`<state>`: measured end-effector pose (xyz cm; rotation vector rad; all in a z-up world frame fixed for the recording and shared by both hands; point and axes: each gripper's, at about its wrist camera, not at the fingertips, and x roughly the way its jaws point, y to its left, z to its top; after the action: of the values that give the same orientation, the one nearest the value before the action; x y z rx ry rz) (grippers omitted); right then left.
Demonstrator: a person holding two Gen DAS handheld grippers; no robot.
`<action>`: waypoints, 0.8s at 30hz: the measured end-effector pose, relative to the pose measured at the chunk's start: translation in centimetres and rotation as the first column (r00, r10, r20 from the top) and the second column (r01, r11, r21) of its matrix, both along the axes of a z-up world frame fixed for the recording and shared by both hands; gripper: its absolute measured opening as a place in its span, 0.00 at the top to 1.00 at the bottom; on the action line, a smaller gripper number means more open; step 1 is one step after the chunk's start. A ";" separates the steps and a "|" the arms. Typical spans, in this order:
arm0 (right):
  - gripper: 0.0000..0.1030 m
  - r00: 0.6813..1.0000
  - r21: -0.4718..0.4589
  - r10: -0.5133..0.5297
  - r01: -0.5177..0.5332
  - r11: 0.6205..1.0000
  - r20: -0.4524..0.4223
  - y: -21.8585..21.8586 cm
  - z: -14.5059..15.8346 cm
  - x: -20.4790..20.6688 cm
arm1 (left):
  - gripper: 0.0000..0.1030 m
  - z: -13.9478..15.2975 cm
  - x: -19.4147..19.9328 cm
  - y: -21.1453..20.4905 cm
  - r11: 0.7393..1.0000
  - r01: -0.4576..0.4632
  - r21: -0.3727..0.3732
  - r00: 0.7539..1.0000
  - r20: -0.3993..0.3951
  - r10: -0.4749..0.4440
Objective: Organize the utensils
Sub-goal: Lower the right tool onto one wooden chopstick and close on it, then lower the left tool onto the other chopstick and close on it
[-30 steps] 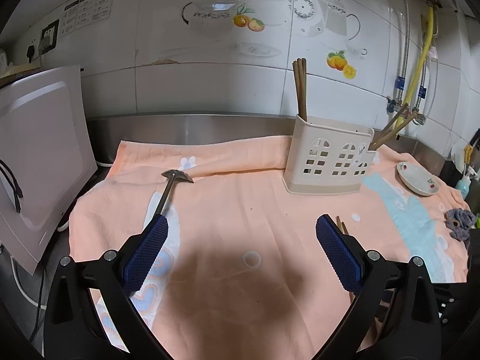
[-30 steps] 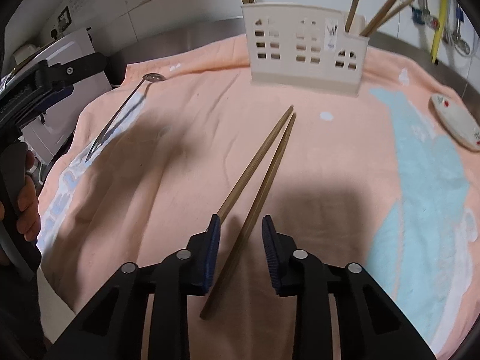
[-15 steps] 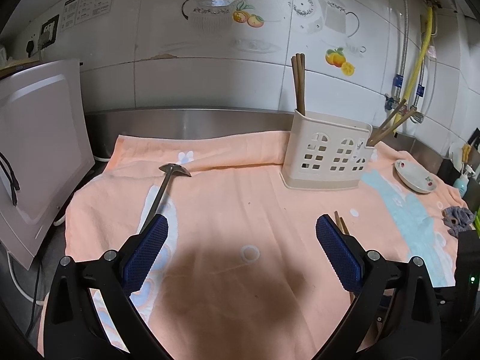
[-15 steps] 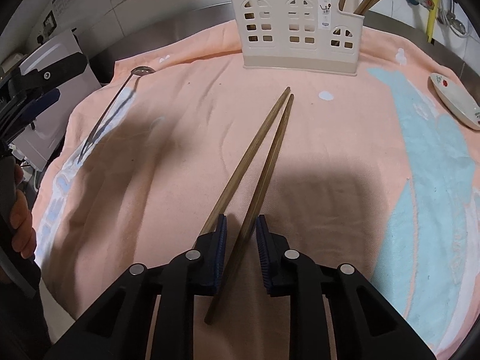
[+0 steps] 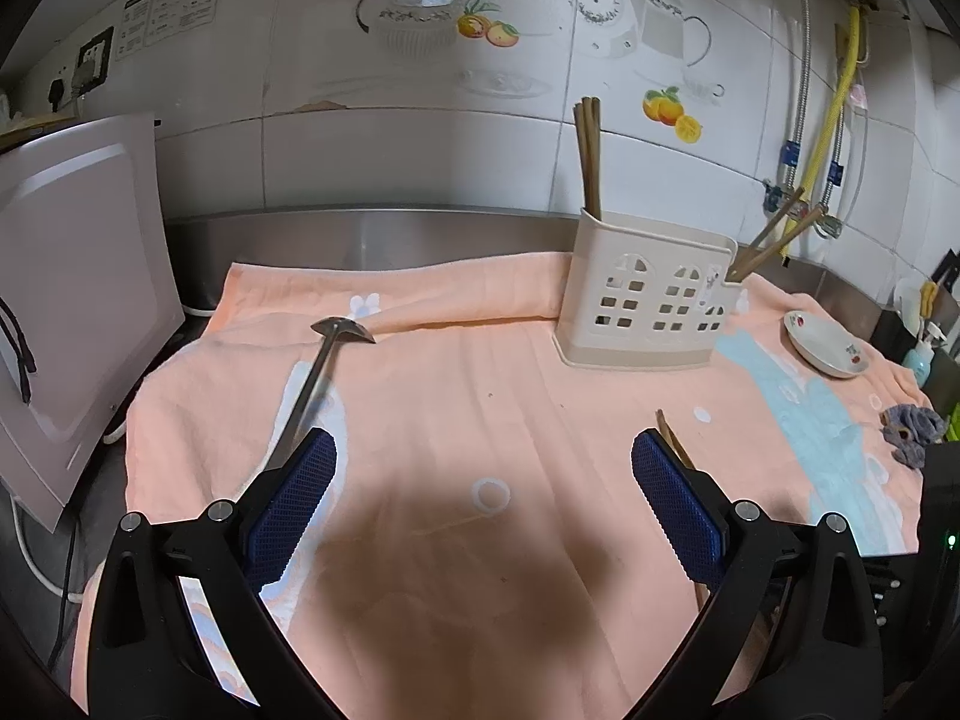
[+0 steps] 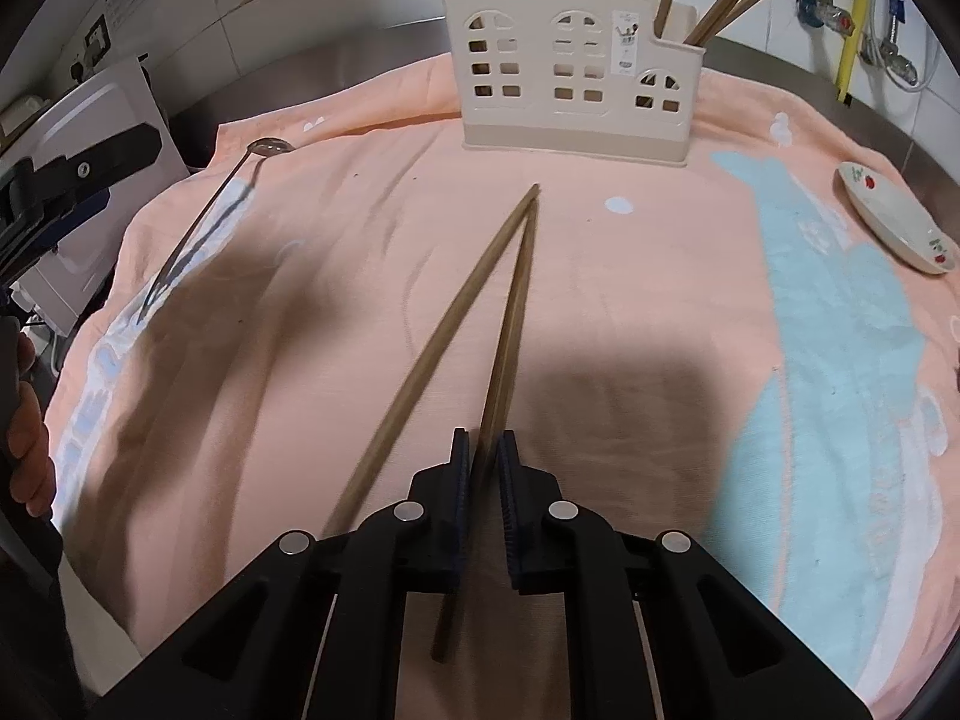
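A: The right gripper (image 6: 482, 450) is seen pressed tight on one chopstick (image 6: 510, 324), the right-hand one of the pair; its thin tip points toward the utensil holder (image 6: 570, 114).

B: And the second chopstick (image 6: 444, 330)?

A: It is left outside the jaws, just beside the left finger, lying on the peach towel (image 6: 360, 240). The two tips are seen touching, well short of the holder.

B: The left gripper (image 5: 483, 480) is shown spread wide, nothing held between its blue pads (image 5: 291, 489). It is held above the towel.

A: A metal ladle (image 5: 327, 360) is laid on the towel beyond the left finger, its bowl end near the towel's back fold.

B: The cream holder is stood upright at the back of the towel, near the tiled wall (image 5: 420, 150). Chopsticks are already lodged in it: a pair upright at its left end (image 5: 588, 162), others leaning out at the right end (image 5: 774, 234).

A: A small white dish (image 5: 825, 345) is set on the towel to the right of the holder, apart from it.
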<state>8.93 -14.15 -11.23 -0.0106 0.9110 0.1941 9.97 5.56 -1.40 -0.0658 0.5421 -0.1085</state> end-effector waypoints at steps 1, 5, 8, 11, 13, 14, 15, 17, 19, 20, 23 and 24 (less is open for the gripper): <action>0.91 1.000 -0.004 0.001 -0.001 1.000 0.004 -0.2 0.1 -0.1 | 0.05 -0.1 -0.1 -0.1 1.000 0.005 0.000 1.000 -0.003 -0.005; 0.92 1.000 -0.036 -0.002 0.003 0.999 0.023 -1.1 0.1 -0.2 | 0.05 -0.4 -0.4 -0.9 0.999 0.031 0.010 0.999 -0.017 -0.031; 0.93 1.000 -0.036 -0.007 0.008 0.999 0.027 -1.9 0.0 -0.2 | 0.05 -0.8 -0.5 -1.5 0.999 0.049 0.006 0.998 -0.035 -0.048; 0.93 0.999 -0.040 -0.014 0.016 0.999 0.033 -2.8 -0.1 -0.2 | 0.05 -1.2 -0.7 -2.0 0.998 0.066 0.001 0.997 -0.051 -0.066; 0.93 0.999 -0.041 -0.015 0.016 0.999 0.032 -3.3 -0.2 -0.2 | 0.05 -1.5 -0.8 -2.5 0.997 0.081 0.000 0.995 -0.064 -0.081; 0.93 0.999 -0.039 -0.013 0.015 0.999 0.030 -3.5 -0.3 -0.3 | 0.05 -1.7 -0.9 -2.8 0.996 0.091 -0.001 0.993 -0.071 -0.091; 0.93 1.000 -0.033 -0.012 0.013 0.999 0.029 -3.6 -0.4 -0.3 | 0.05 -1.8 -0.9 -3.0 0.995 0.098 -0.002 0.992 -0.076 -0.097; 0.92 1.000 -0.022 -0.009 0.009 1.000 0.030 -4.0 -0.4 -0.4 | 0.05 -2.1 -1.1 -3.6 0.993 0.117 -0.011 0.989 -0.088 -0.117; 0.92 0.999 -0.017 -0.002 0.003 1.000 0.032 -4.2 -0.4 -0.5 | 0.05 -2.4 -1.2 -4.1 0.991 0.132 -0.022 0.986 -0.096 -0.134; 0.92 0.999 -0.015 0.000 0.001 1.000 0.035 -4.3 -0.4 -0.6 | 0.05 -2.5 -1.3 -4.4 0.990 0.141 -0.025 0.985 -0.101 -0.143; 0.90 0.999 -0.007 0.009 -0.009 1.000 0.038 -4.6 -0.5 -0.8 | 0.05 -3.1 -1.6 -5.3 0.986 0.165 -0.030 0.979 -0.117 -0.168; 0.90 0.999 -0.002 0.011 -0.011 1.000 0.040 -4.7 -0.5 -0.9 | 0.05 -3.3 -1.7 -5.6 0.985 0.172 -0.033 0.977 -0.123 -0.175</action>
<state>8.01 -18.83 -11.71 -0.0216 0.8714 0.2029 8.27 -0.07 -4.66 -0.0474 0.6722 -0.2824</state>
